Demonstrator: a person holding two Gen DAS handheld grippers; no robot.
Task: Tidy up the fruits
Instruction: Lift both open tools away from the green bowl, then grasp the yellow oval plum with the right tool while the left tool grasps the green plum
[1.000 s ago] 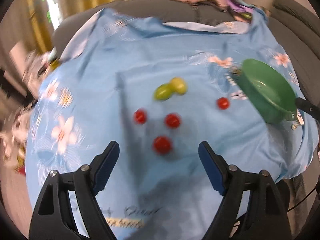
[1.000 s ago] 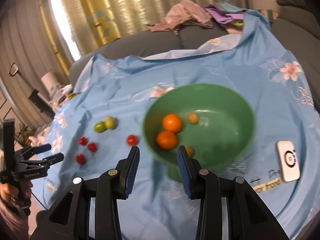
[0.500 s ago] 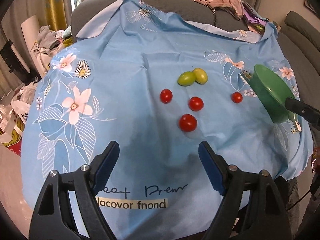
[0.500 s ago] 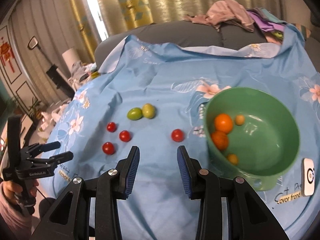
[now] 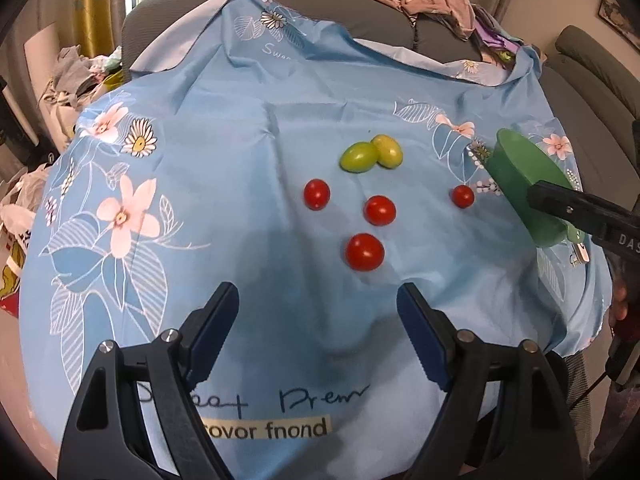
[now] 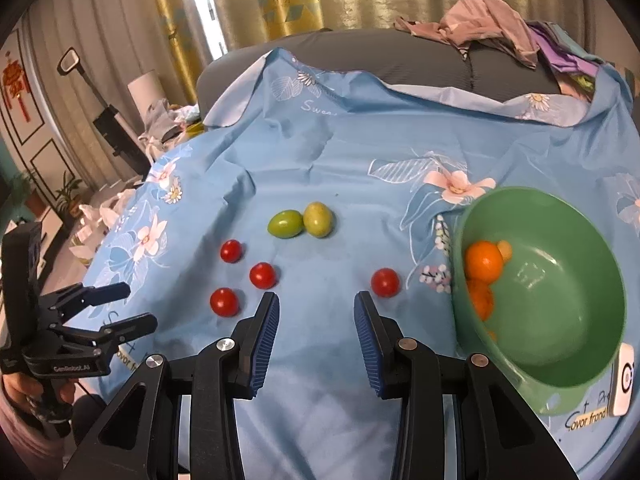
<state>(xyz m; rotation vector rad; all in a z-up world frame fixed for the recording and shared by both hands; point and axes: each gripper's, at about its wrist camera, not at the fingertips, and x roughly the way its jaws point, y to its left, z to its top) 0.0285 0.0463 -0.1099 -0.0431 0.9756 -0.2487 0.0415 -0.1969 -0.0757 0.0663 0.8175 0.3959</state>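
**Getting ready to pick up a tomato**

Both hands are empty. The left gripper (image 5: 318,320) is wide open, the right gripper (image 6: 316,320) partly open. Four red tomatoes (image 5: 364,251) and two green fruits (image 6: 300,222) lie on the blue cloth (image 5: 240,140). I think the near tomato goes next into the green bowl (image 6: 560,380) on the right. Only the right view shows oranges (image 6: 484,261) inside.

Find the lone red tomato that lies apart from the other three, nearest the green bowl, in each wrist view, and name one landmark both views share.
Left wrist view: the lone red tomato lies right of centre, just left of the green bowl.
Right wrist view: the same tomato lies near centre, just beyond the right gripper.
Shared landmark: the pair of green fruits, touching.
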